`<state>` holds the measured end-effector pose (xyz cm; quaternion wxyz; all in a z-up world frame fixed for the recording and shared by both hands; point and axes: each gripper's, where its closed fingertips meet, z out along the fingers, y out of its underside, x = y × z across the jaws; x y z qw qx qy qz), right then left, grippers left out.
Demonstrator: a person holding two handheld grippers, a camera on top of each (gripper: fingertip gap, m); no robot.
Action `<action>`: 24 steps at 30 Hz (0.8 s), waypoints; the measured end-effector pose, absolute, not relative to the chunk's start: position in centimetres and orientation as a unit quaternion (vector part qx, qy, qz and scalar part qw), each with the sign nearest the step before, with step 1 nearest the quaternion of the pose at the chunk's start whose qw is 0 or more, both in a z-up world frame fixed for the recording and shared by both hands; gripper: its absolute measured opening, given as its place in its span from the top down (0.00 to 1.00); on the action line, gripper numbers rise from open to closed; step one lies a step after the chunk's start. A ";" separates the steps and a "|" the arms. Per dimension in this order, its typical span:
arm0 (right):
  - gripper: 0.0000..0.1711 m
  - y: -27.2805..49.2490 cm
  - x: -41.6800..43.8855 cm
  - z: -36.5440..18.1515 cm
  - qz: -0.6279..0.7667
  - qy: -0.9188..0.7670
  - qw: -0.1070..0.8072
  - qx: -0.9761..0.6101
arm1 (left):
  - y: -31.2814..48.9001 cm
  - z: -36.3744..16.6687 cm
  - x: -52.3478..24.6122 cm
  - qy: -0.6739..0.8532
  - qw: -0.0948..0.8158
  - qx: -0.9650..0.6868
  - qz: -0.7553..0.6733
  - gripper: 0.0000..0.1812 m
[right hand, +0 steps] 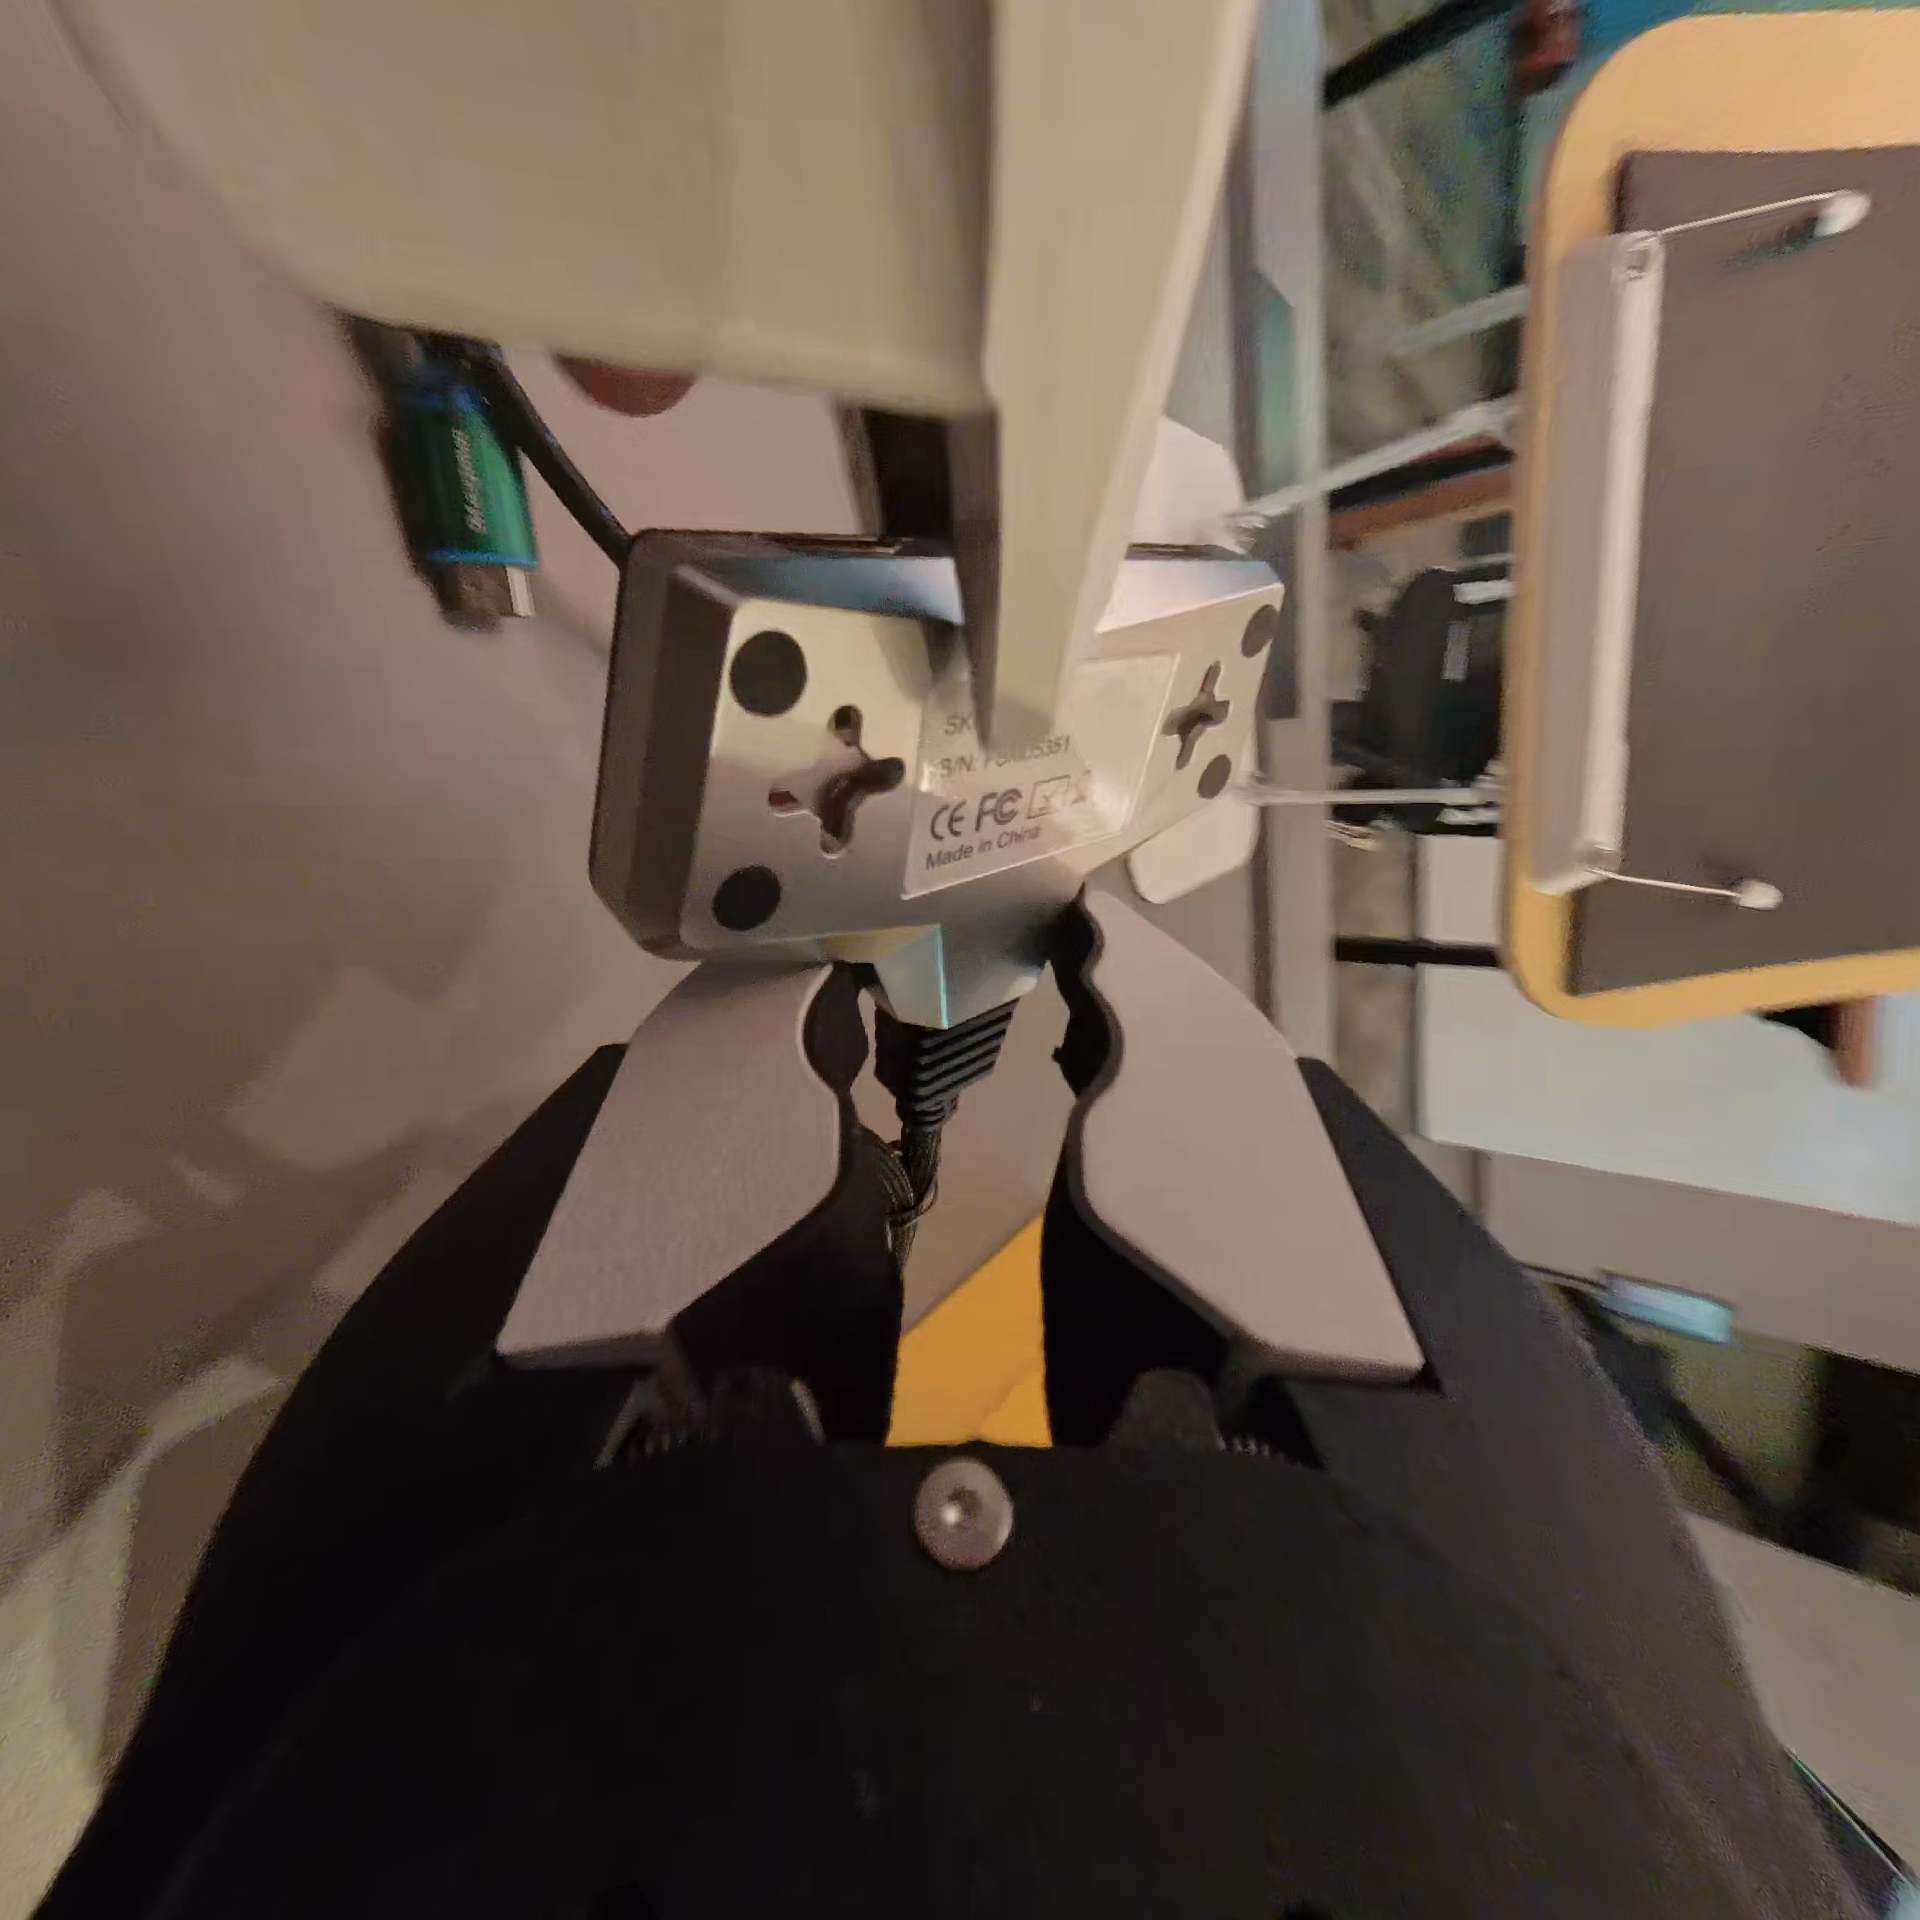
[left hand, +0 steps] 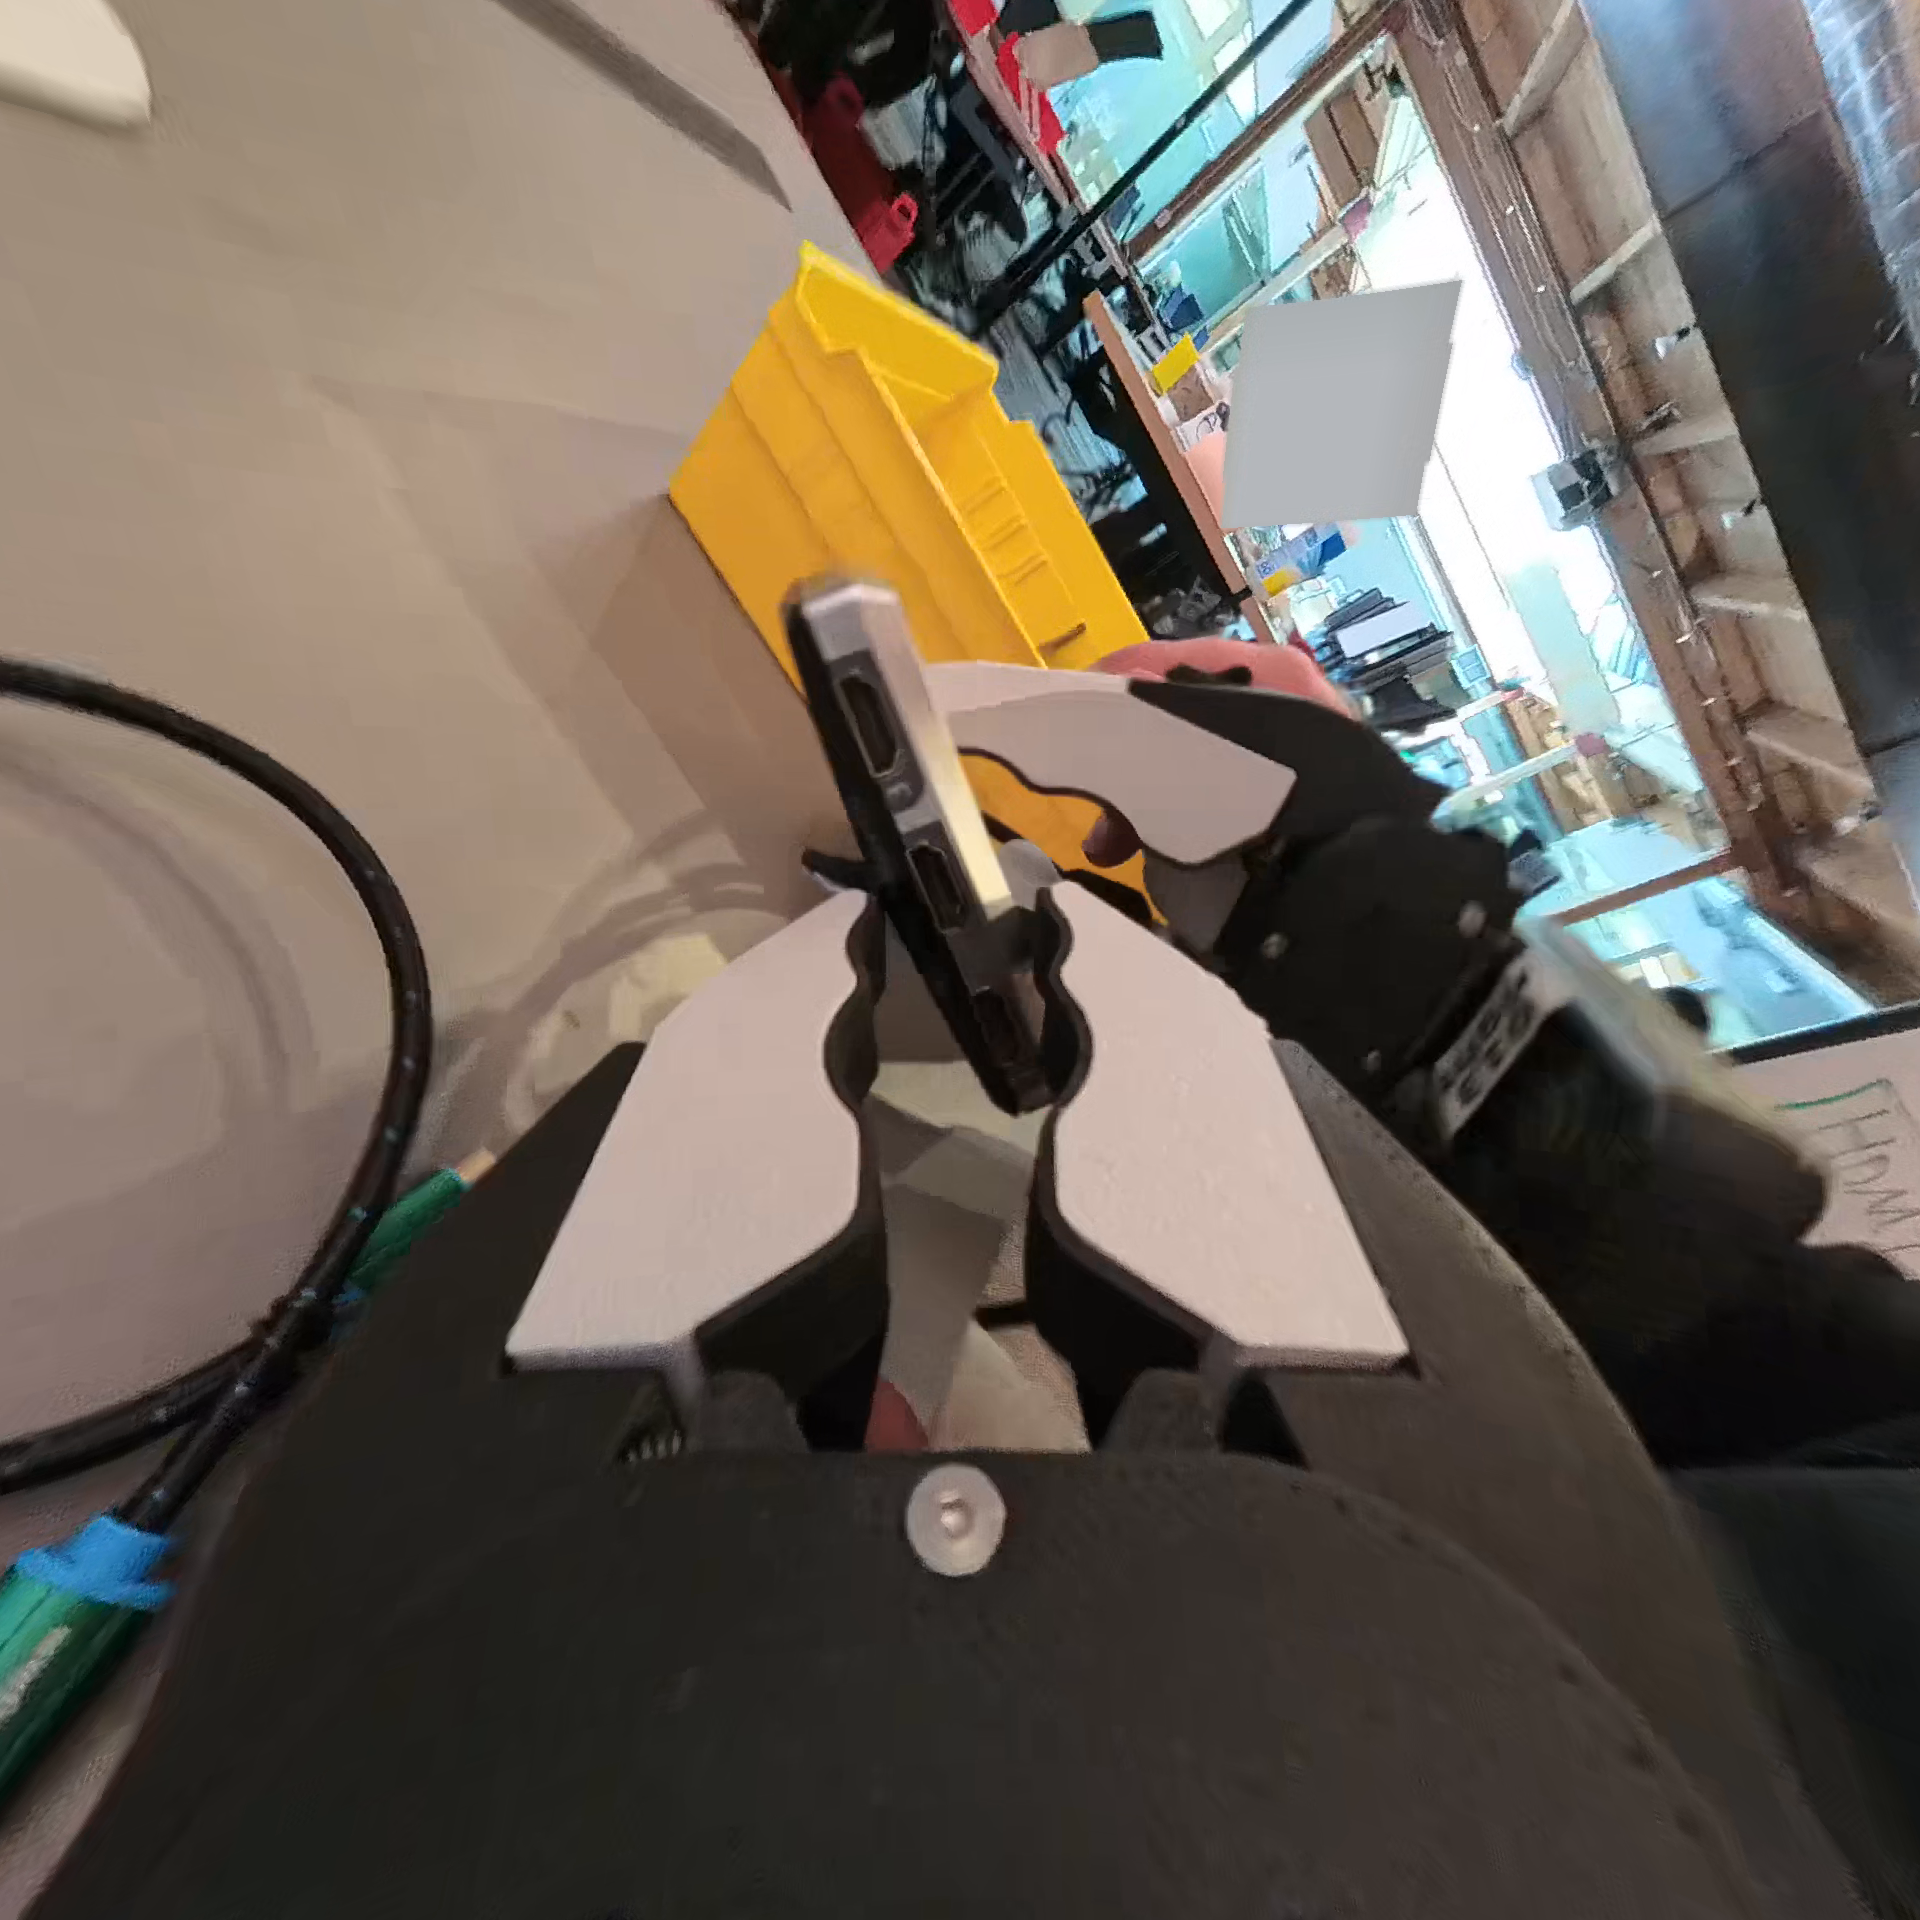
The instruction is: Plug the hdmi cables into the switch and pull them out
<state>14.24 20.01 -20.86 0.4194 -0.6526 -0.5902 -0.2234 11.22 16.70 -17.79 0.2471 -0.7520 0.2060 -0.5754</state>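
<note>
Left gripper (left hand: 961, 935) jaws clamp the switch (left hand: 904, 821) edge-on.

Yellow bin (left hand: 894, 488) just behind switch (left hand: 904, 810) blocks far side; table (left hand: 312, 520) left open.

Left gripper (left hand: 961, 920) holding the switch (left hand: 914, 821) edge-on, up off the table (left hand: 364, 468).

Its two fingers pinch the switch's lower end, two ports facing left. The right gripper (left hand: 935, 681) reaches in from the right, against the switch's far side. A black cable (left hand: 400, 935) loops on the left; a green plug (left hand: 62, 1652) lies near, a yellow bin (left hand: 883, 488) farther back.
</note>
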 end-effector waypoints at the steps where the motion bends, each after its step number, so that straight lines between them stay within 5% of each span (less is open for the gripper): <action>1: 0.80 20.0 14.3 -20.8 -0.204 -0.596 0.412 -0.658 | 17.0 -17.1 10.9 0.216 0.278 -0.743 -0.569 0.83; 10: 0.80 17.3 13.8 -21.9 -0.002 -0.666 0.293 -0.686 | 16.5 -14.2 8.2 0.532 0.509 -0.623 -0.263 0.75; 15: 0.80 16.1 12.4 -21.6 0.055 -0.713 0.251 -0.652 | 15.3 -16.4 9.0 0.691 0.519 -0.496 -0.085 0.74; 21: 0.81 16.0 11.2 -20.8 0.071 -0.729 0.256 -0.631 | 16.5 -17.4 9.5 0.722 0.524 -0.452 0.020 0.85; 24: 0.70 17.1 12.6 -19.3 0.032 -0.703 0.265 -0.659 | 17.0 -17.9 9.2 0.713 0.523 -0.468 0.006 0.86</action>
